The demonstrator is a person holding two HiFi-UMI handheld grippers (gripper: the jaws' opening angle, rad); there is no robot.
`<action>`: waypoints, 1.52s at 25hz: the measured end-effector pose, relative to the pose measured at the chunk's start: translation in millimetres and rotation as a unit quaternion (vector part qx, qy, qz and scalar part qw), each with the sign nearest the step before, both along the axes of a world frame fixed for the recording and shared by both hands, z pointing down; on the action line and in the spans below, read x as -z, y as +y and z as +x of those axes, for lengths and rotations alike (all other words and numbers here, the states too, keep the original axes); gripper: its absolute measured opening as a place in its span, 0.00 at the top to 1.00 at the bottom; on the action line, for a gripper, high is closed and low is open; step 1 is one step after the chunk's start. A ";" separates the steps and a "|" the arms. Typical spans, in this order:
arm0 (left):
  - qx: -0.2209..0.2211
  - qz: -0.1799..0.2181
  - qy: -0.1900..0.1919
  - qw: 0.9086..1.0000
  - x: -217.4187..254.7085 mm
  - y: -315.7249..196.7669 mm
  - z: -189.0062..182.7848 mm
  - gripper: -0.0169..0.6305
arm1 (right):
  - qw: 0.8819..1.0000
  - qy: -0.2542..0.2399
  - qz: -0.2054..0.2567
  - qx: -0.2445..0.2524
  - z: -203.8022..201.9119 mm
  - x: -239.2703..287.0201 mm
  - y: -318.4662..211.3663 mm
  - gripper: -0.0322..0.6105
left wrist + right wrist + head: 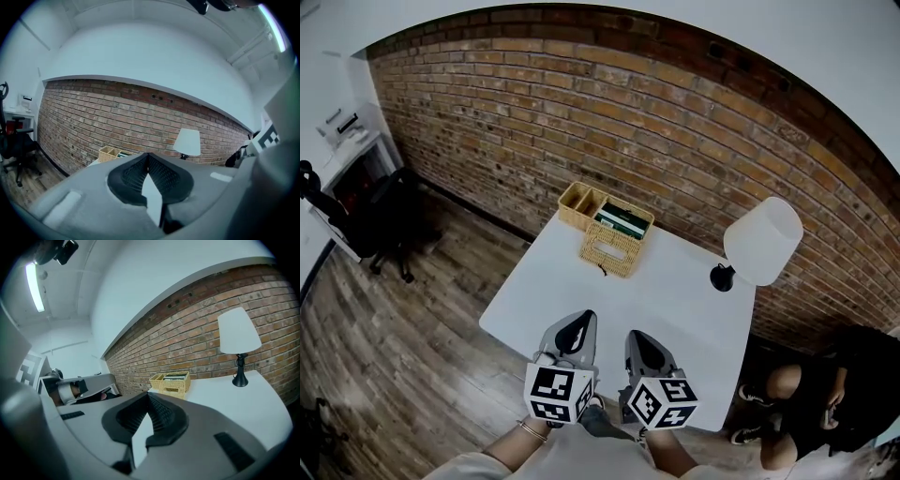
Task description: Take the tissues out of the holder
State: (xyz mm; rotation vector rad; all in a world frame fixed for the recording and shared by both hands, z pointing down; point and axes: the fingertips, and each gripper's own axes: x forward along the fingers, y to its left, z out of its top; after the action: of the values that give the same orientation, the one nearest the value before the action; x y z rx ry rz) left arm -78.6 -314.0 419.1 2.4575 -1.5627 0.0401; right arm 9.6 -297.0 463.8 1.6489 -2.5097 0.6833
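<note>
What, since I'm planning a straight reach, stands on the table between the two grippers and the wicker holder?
Nothing visible. Only bare white table lies between the left gripper, the right gripper and the wicker holder. The lamp stands off to the right.

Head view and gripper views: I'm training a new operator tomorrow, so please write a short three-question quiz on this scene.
1. True or false: the left gripper and the right gripper are both shut and hold nothing.
2. Where does the lamp stand? A) on a stool B) on the table, right of the wicker holder C) inside the wicker holder
3. Fill in: the wicker holder sits at the table's ___ edge, beside the brick wall.
Key: 1 true; 2 B; 3 far.
</note>
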 end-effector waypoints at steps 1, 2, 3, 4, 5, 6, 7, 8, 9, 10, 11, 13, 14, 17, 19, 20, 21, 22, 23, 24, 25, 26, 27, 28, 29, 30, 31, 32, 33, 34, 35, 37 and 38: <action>0.003 0.000 0.002 1.000 0.9 -3.0 -0.8 0.96 | 1.000 0.003 0.002 0.002 -0.3 2.0 -4.7 0.94; 0.007 0.002 0.003 1.000 1.7 -6.5 -2.1 0.96 | 1.000 0.006 0.005 0.004 -0.6 3.7 -9.3 0.94; 0.011 0.003 0.004 1.000 2.0 -10.6 -3.5 0.96 | 1.000 0.010 0.008 0.006 -0.2 4.9 -14.4 0.94; 0.014 0.003 0.005 1.000 1.8 -15.0 -4.5 0.96 | 1.000 0.013 0.009 0.008 1.3 5.3 -20.0 0.94; 0.018 0.003 0.006 1.000 1.0 -19.3 -5.0 0.96 | 1.000 0.015 0.008 0.011 4.2 4.6 -26.2 0.94; 0.021 0.003 0.007 1.000 -0.5 -23.0 -5.2 0.96 | 1.000 0.016 0.003 0.014 8.5 3.1 -33.0 0.94; 0.024 0.001 0.008 1.000 -2.4 -25.9 -5.4 0.96 | 1.000 0.019 -0.001 0.016 13.6 1.7 -40.5 0.94; 0.027 -0.001 0.009 1.000 -4.1 -28.4 -6.0 0.96 | 0.999 0.025 -0.004 0.020 18.9 1.7 -49.0 0.94; 0.030 -0.002 0.009 0.999 -5.1 -30.6 -6.9 0.96 | 0.999 0.035 -0.004 0.025 23.5 3.5 -58.3 0.94; 0.033 -0.004 0.010 0.999 -5.5 -32.5 -8.2 0.96 | 0.998 0.048 -0.002 0.036 26.5 6.6 -68.2 0.94; 0.035 -0.005 0.011 0.999 -5.7 -34.2 -9.6 0.96 | 0.997 0.061 -0.001 0.050 28.0 10.1 -77.9 0.94; 0.037 -0.008 0.013 0.999 -6.3 -37.3 -13.3 0.96 | 0.993 0.086 -0.002 0.085 28.1 15.8 -96.0 0.93; 0.039 -0.009 0.013 0.999 -6.5 -38.8 -16.0 0.96 | 0.990 0.101 -0.002 0.100 27.8 18.1 -104.4 0.93; 0.043 -0.009 0.009 0.999 -6.6 -45.3 -23.2 0.96 | 0.979 0.157 0.007 0.130 26.8 25.0 -129.6 0.87; 0.044 -0.009 0.007 0.999 -7.7 -51.8 -24.1 0.96 | 0.972 0.186 0.014 0.143 25.8 28.8 -148.3 0.83; 0.045 -0.010 0.006 0.999 -8.3 -55.1 -24.1 0.96 | 0.969 0.199 0.016 0.148 24.6 29.7 -158.1 0.82; 0.045 -0.011 0.005 0.999 -9.0 -58.1 -24.4 0.96 | 0.965 0.213 0.018 0.152 22.9 29.2 -168.1 0.80; 0.046 -0.011 0.004 0.999 -9.6 -60.9 -24.8 0.96 | 0.961 0.227 0.018 0.156 20.9 27.3 -178.4 0.78; 0.046 -0.011 0.003 0.999 -9.8 -63.7 -25.3 0.96 | 0.958 0.239 0.016 0.159 18.8 24.4 -189.0 0.76; 0.046 -0.011 0.003 0.999 -9.9 -66.6 -25.6 0.96 | 0.955 0.249 0.014 0.161 16.8 20.6 -199.8 0.75; 0.046 -0.011 0.003 0.999 -10.1 -69.7 -25.8 0.96 | 0.953 0.257 0.010 0.162 14.9 16.0 -210.3 0.72; 0.045 -0.010 0.003 0.999 -10.8 -73.0 -26.0 0.96 | 0.951 0.263 0.006 0.165 12.7 10.6 -220.4 0.70; 0.045 -0.010 0.003 0.999 -12.3 -76.7 -26.5 0.96 | 0.949 0.266 0.003 0.168 10.1 4.7 -230.5 0.68; 0.045 -0.011 0.002 0.999 -14.6 -80.8 -27.2 0.96 | 0.948 0.267 0.000 0.173 6.7 -1.5 -240.7 0.66; 0.046 -0.014 0.001 0.999 -17.6 -85.2 -28.1 0.96 | 0.947 0.267 -0.002 0.178 2.8 -7.8 -251.1 0.64; 0.048 -0.017 0.000 0.999 -21.3 -89.7 -29.0 0.96 | 0.946 0.268 -0.004 0.185 -1.1 -14.4 -261.3 0.62; 0.050 -0.021 -0.001 0.999 -25.6 -93.8 -29.8 0.96 | 0.943 0.271 -0.007 0.191 -4.7 -21.2 -271.0 0.60; 0.052 -0.025 -0.002 0.998 -30.4 -97.3 -30.5 0.96 | 0.940 0.276 -0.009 0.198 -7.9 -27.8 -279.9 0.58; 0.053 -0.030 -0.003 0.998 -35.3 -100.1 -31.1 0.96 | 0.937 0.283 -0.012 0.205 -10.7 -33.8 -288.2 0.58; 0.055 -0.036 -0.004 0.998 -39.9 -102.5 -31.6 0.96 | 0.933 0.291 -0.014 0.213 -13.3 -39.3 -296.3 0.57; 0.056 -0.042 -0.003 0.998 -44.1 -104.8 -31.9 0.96 | 0.928 0.299 -0.016 0.221 -15.7 -44.1 -304.4 0.56; 0.060 -0.048 0.002 0.997 -51.2 -110.4 -32.1 0.96 | 0.920 0.310 -0.022 0.237 -19.4 -52.6 -320.5 0.54; 0.063 -0.050 0.004 0.997 -54.7 -113.6 -32.2 0.96 | 0.916 0.315 -0.026 0.246 -20.7 -57.0 -328.5 0.52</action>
State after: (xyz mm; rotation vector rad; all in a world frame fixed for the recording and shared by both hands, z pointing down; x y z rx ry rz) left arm -110.8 -427.7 473.8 2.2772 -1.6667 0.0846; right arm -11.1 -625.5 520.7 0.9294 -2.2301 0.1247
